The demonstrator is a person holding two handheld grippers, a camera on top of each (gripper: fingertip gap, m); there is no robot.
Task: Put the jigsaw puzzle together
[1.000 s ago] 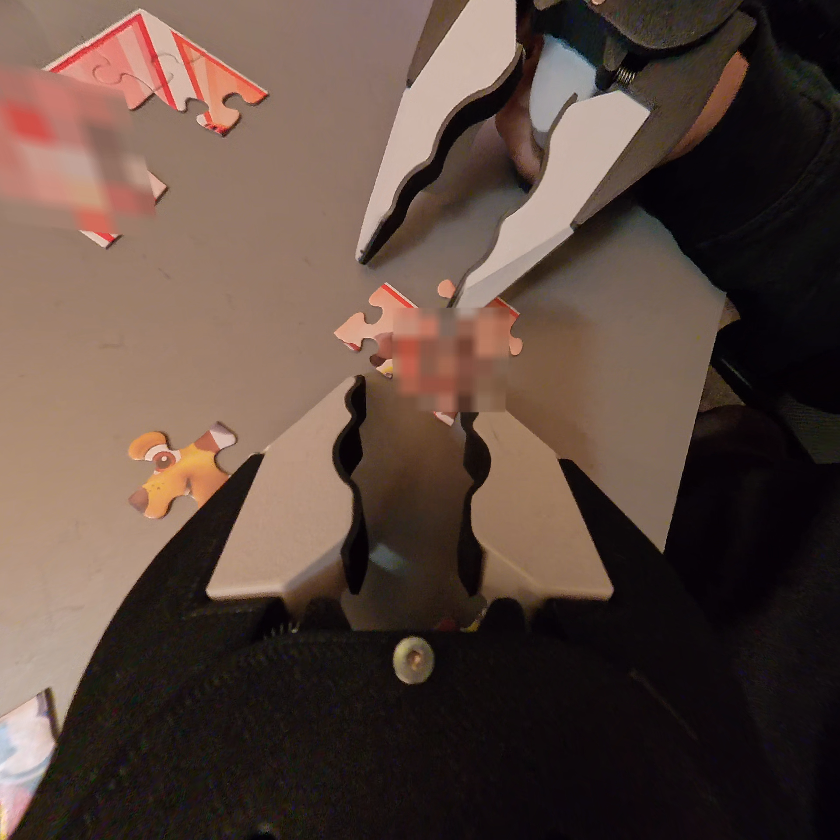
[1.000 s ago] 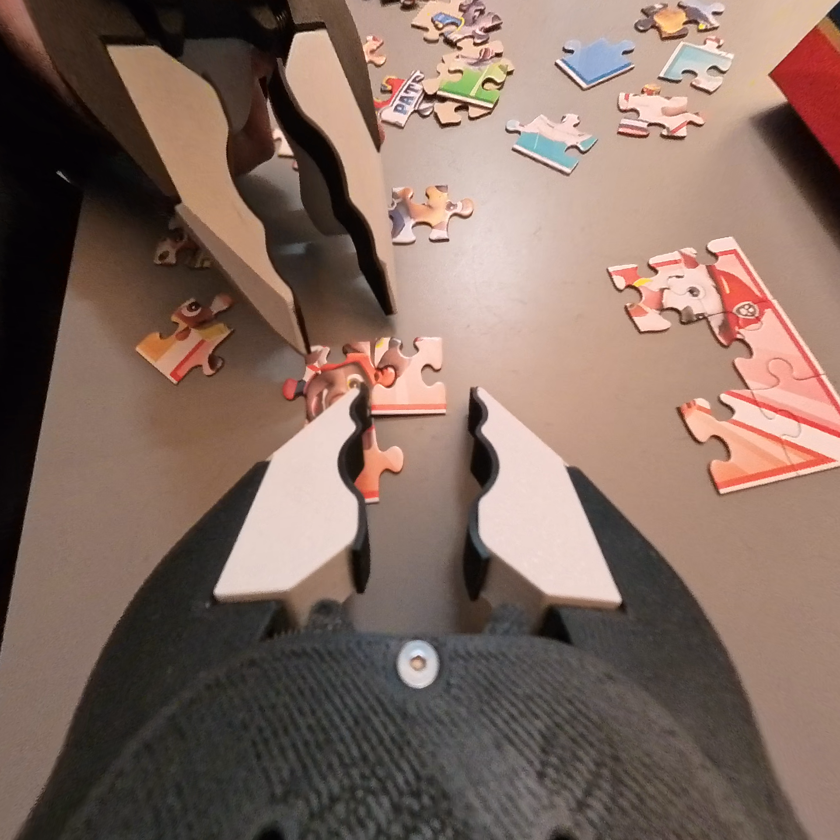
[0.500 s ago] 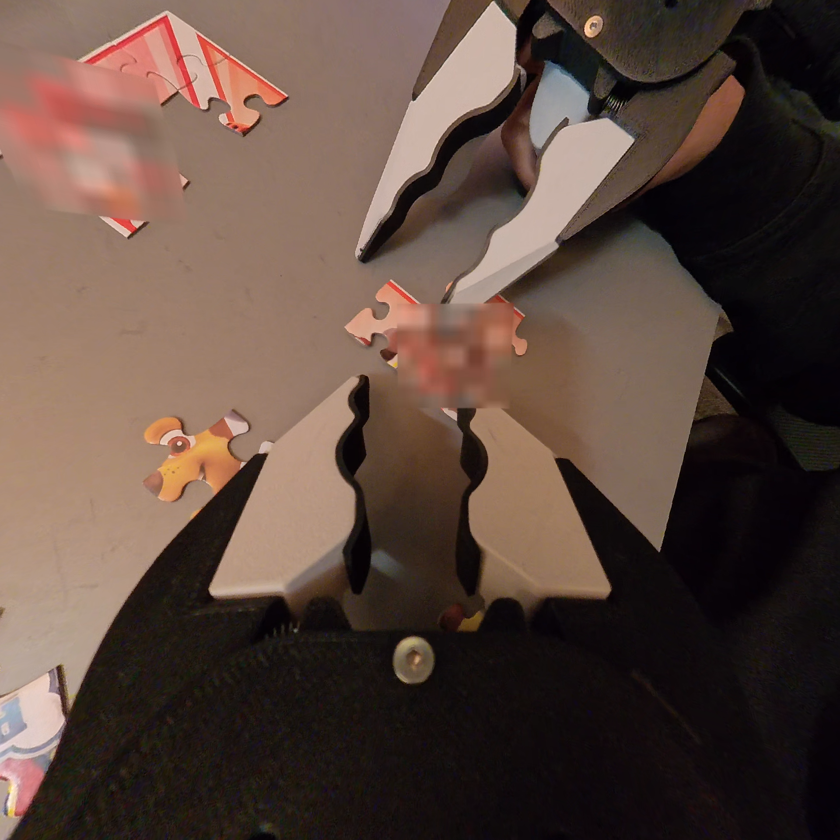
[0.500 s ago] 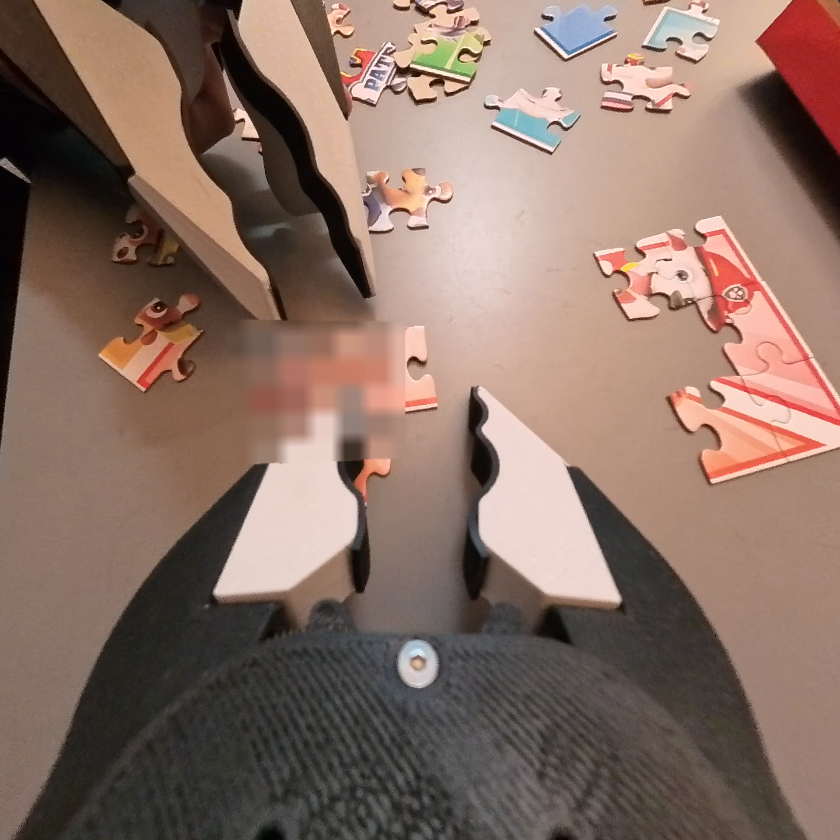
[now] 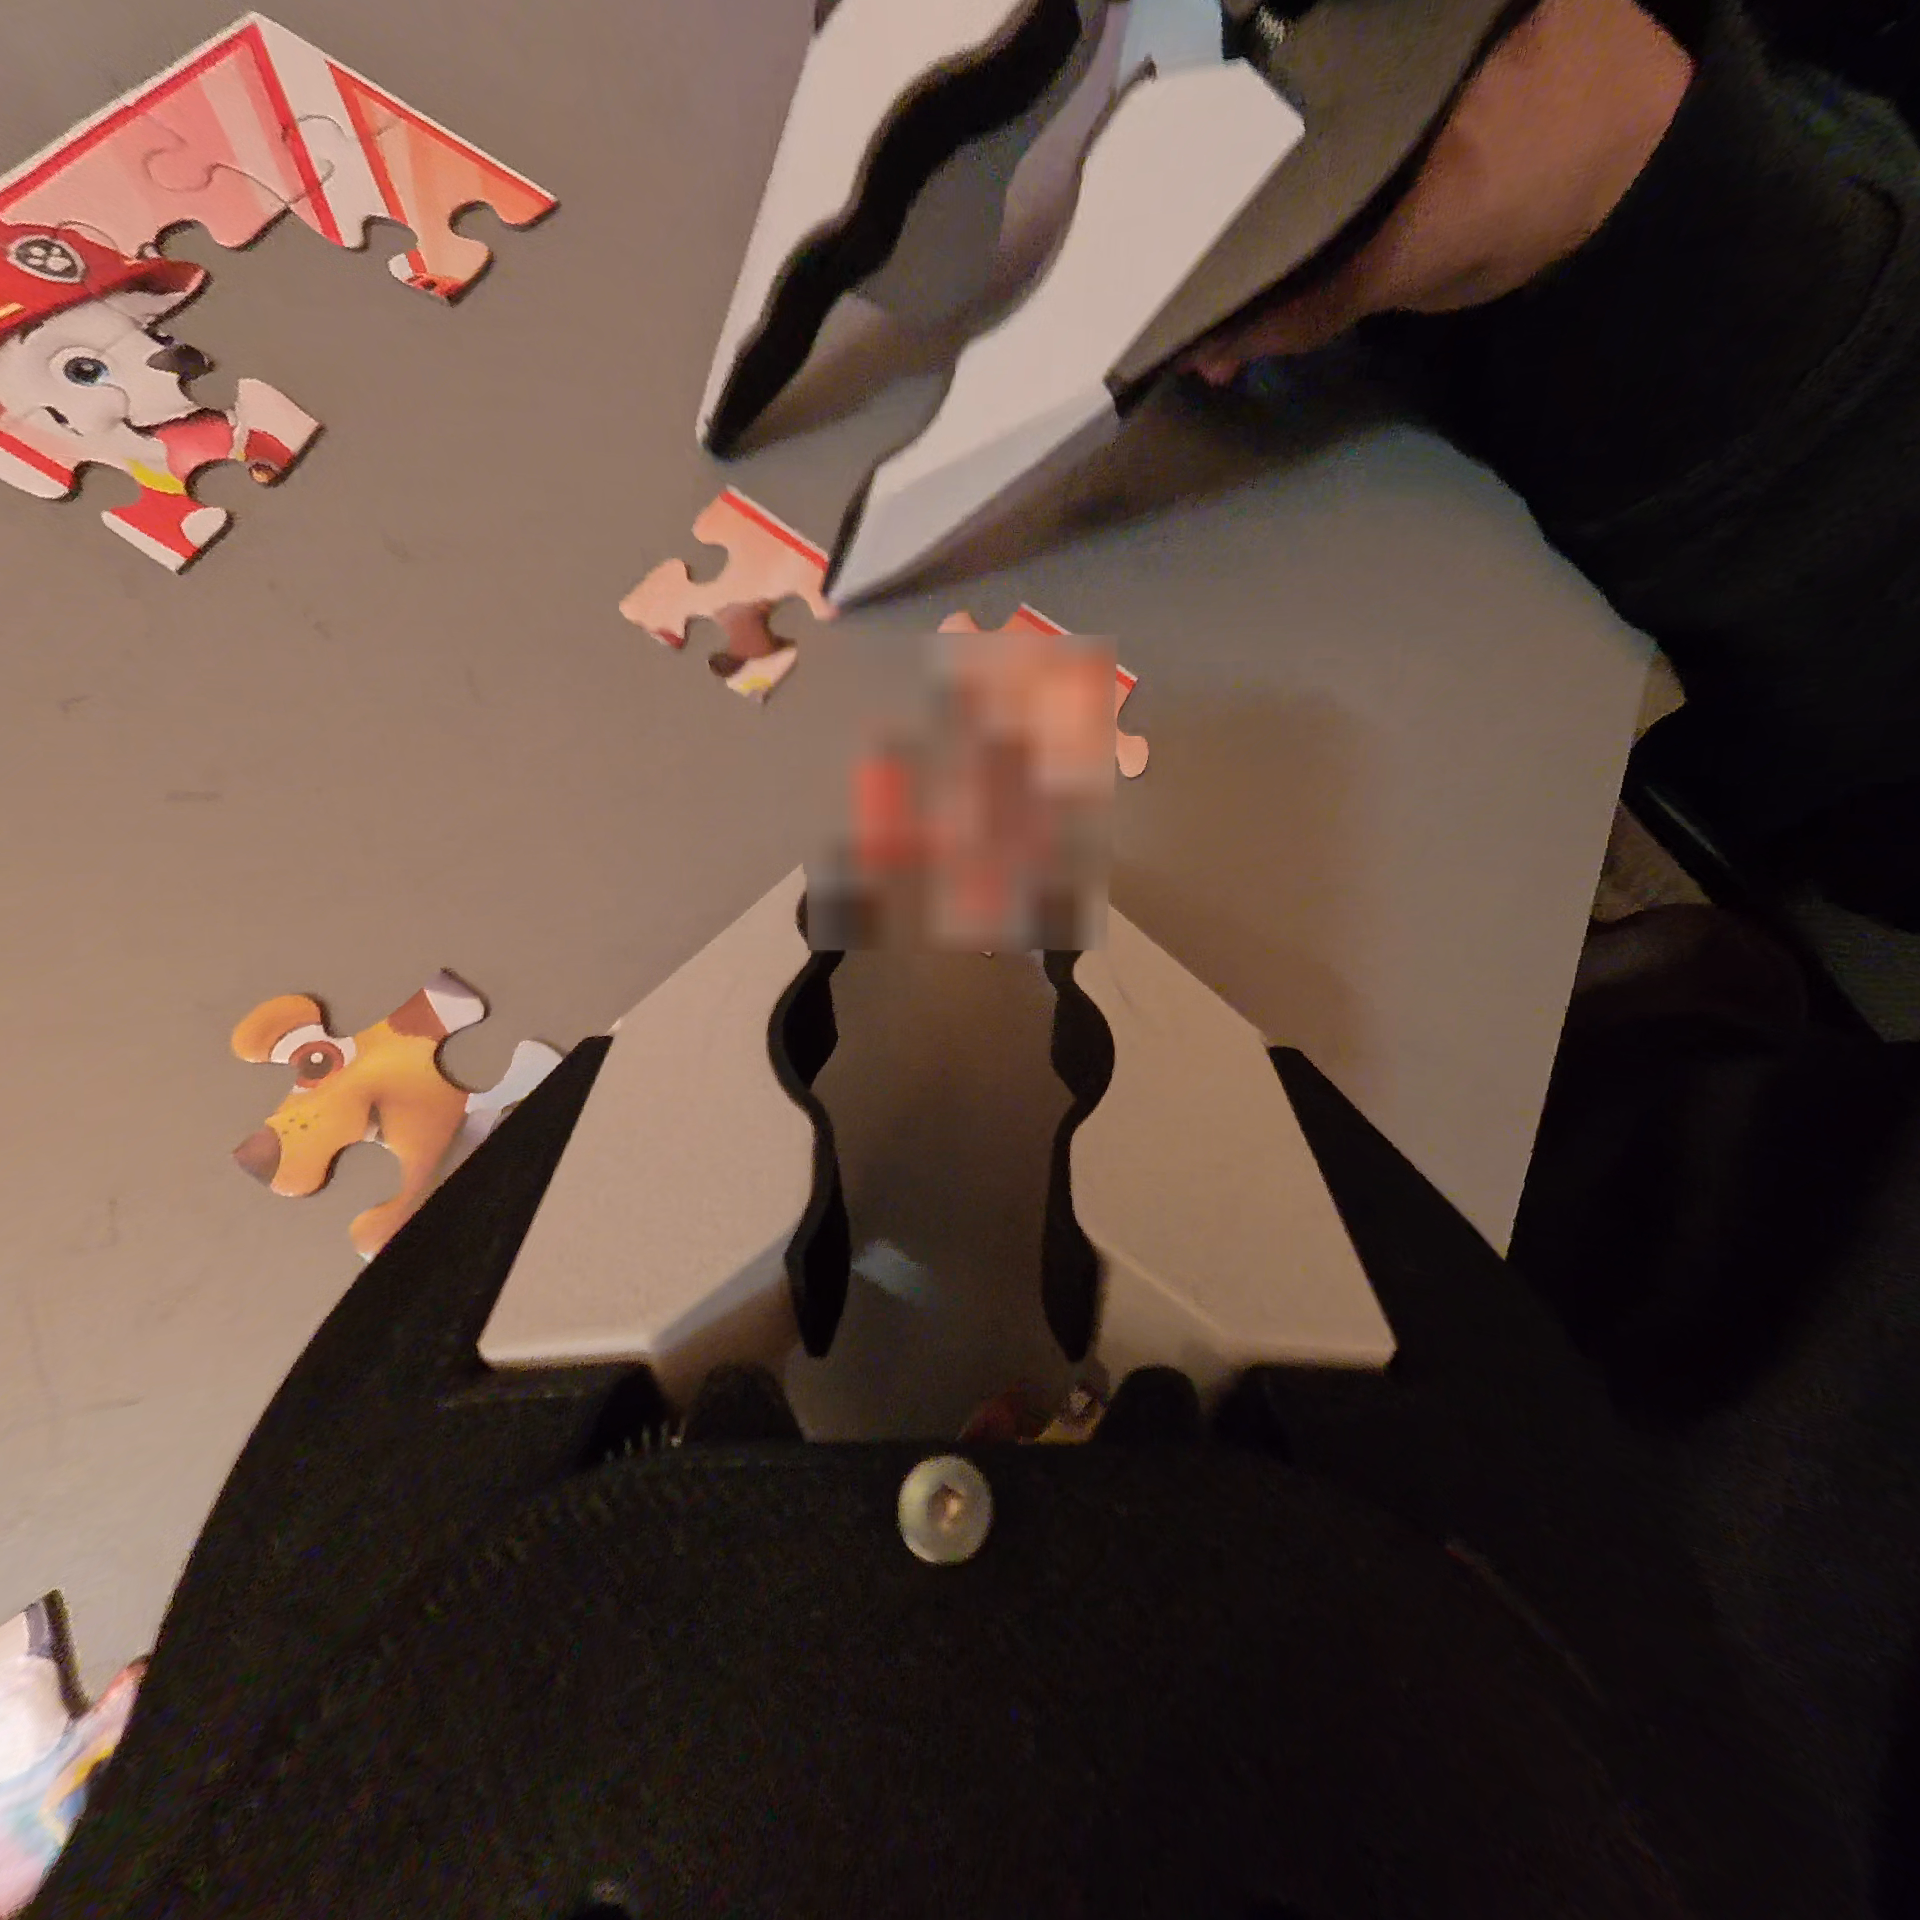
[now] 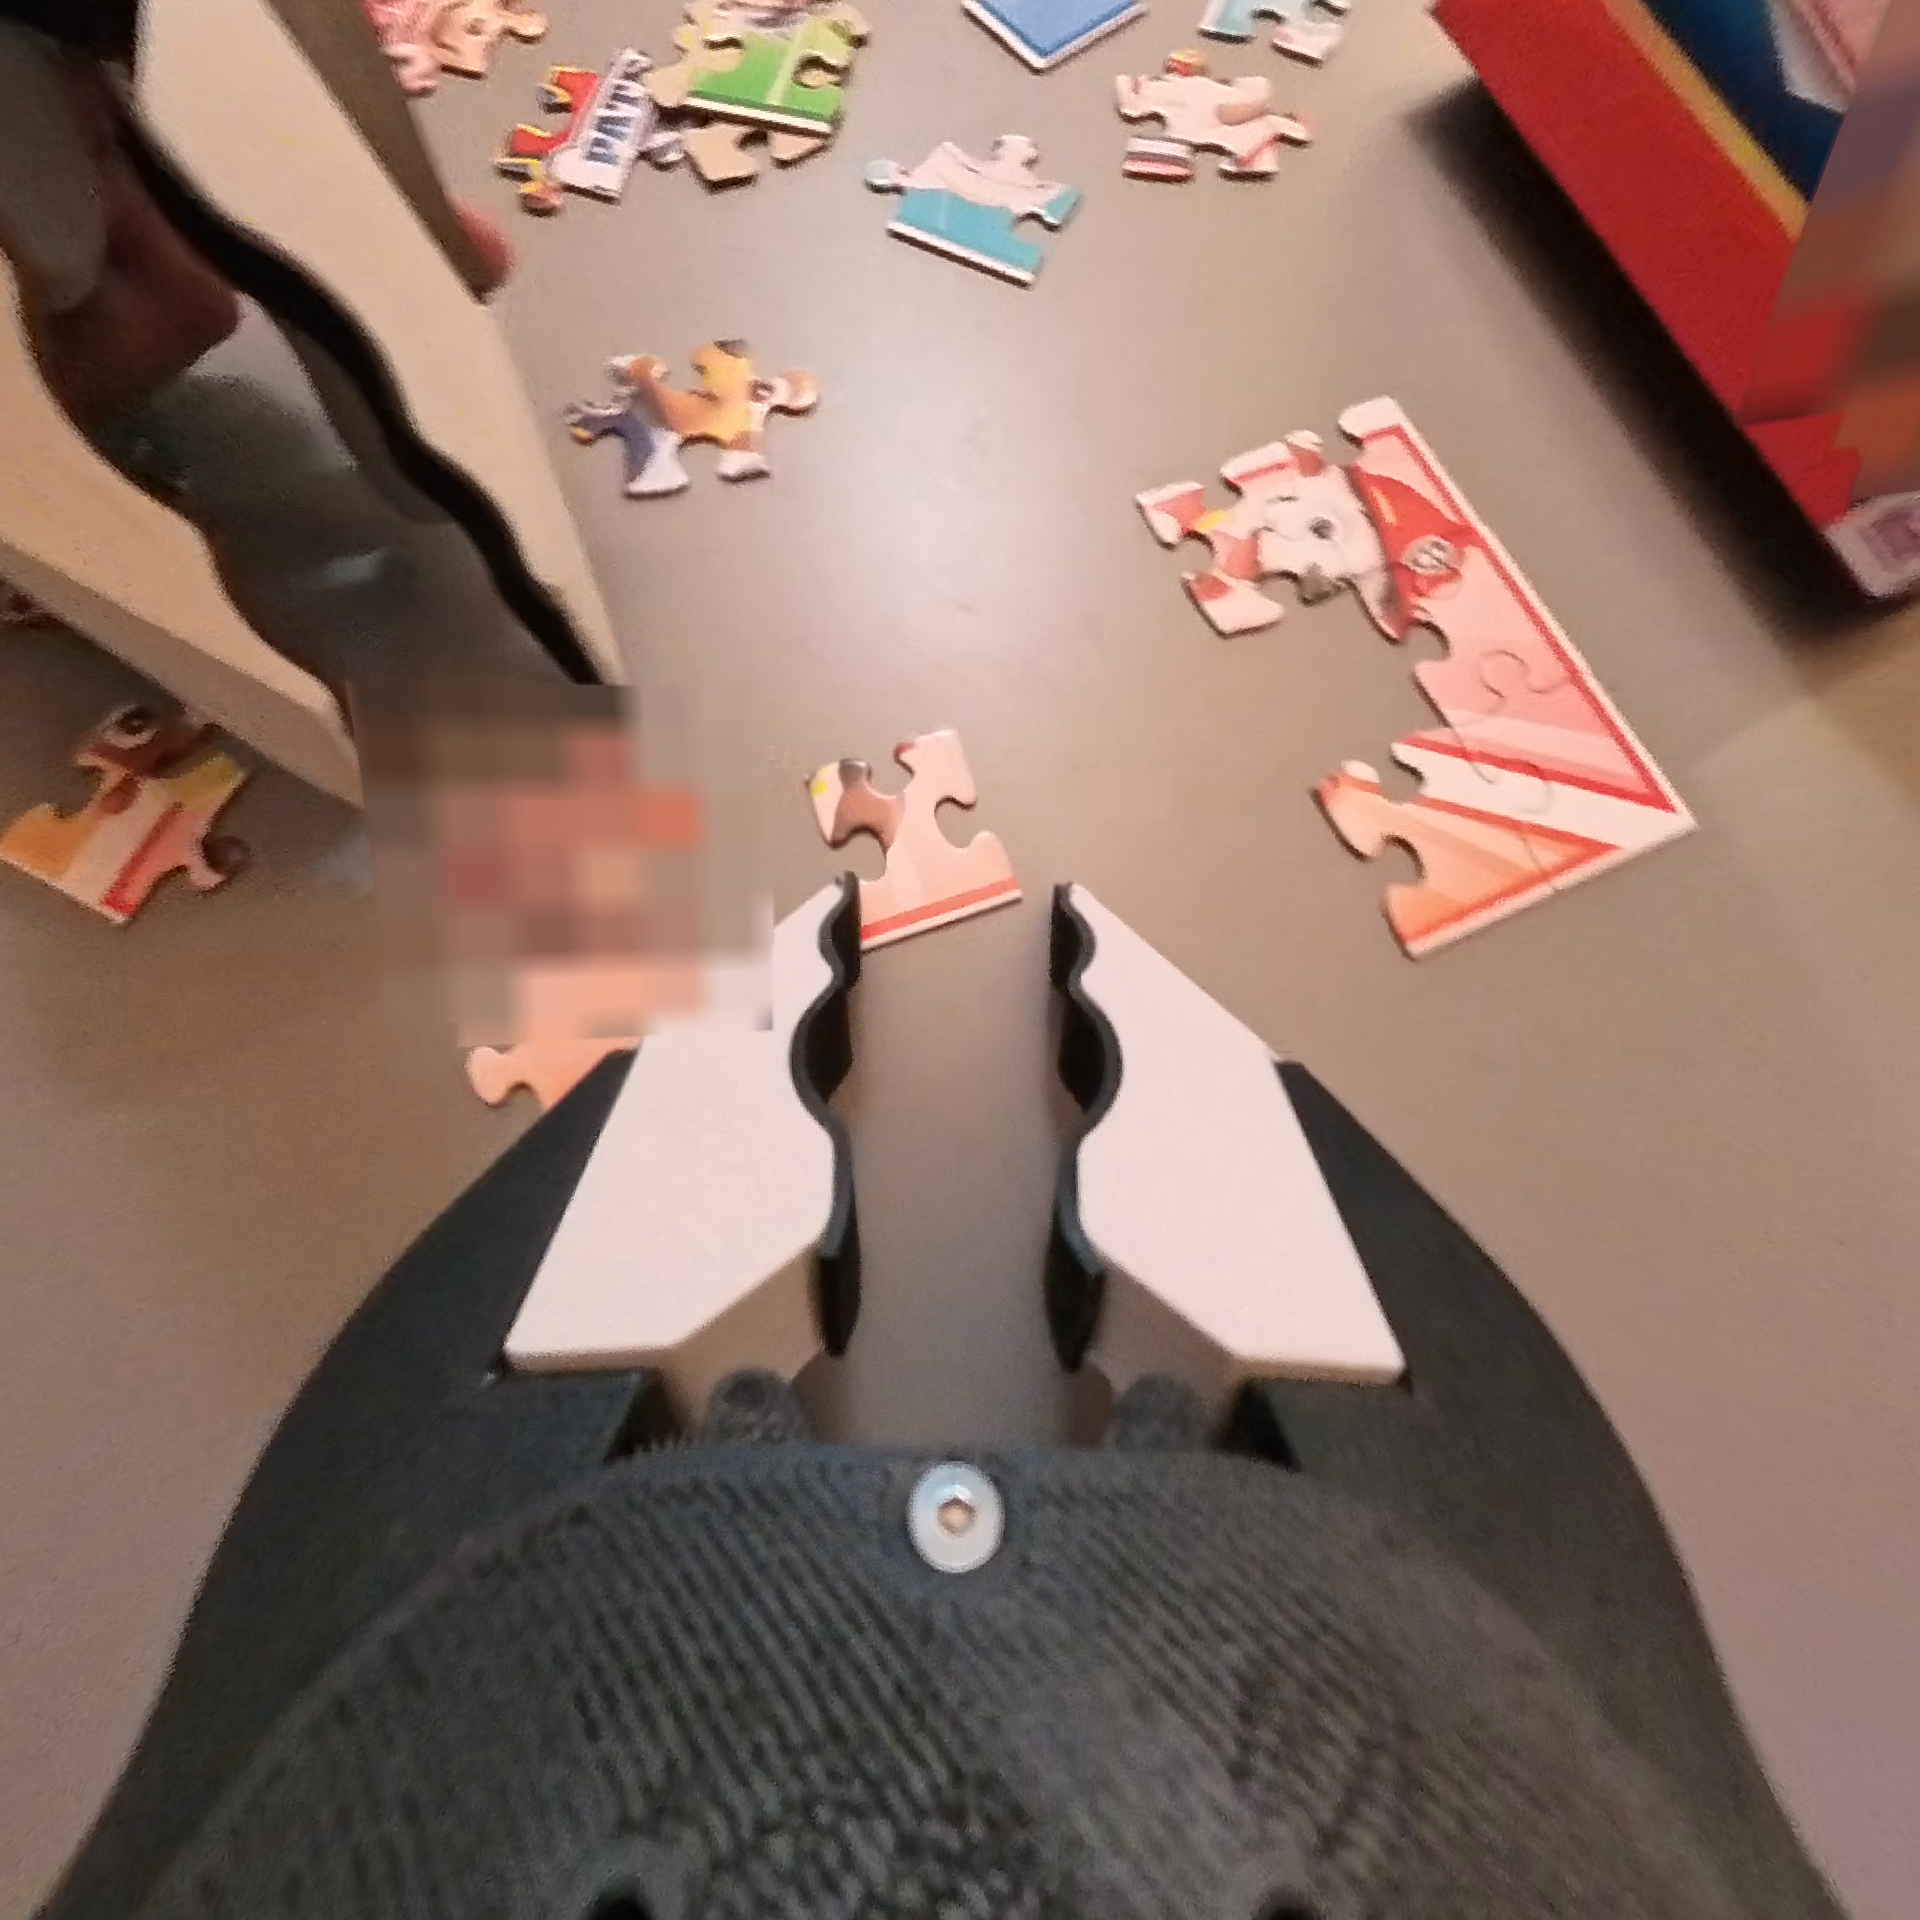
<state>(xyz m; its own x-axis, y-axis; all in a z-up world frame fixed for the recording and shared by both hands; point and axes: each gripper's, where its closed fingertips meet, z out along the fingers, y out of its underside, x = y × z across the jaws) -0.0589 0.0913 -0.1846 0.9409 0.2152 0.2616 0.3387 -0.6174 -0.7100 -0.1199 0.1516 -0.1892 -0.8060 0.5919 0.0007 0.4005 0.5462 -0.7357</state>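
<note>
We've just nudged the pink edge puzzle piece clear of its neighbour on the tabletop, right tongs narrowed but apart and empty, left tongs apart, tips hidden.

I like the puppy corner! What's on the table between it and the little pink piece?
Nothing: bare grey table separates the pink piece from the joined corner, right wrist view.
</note>
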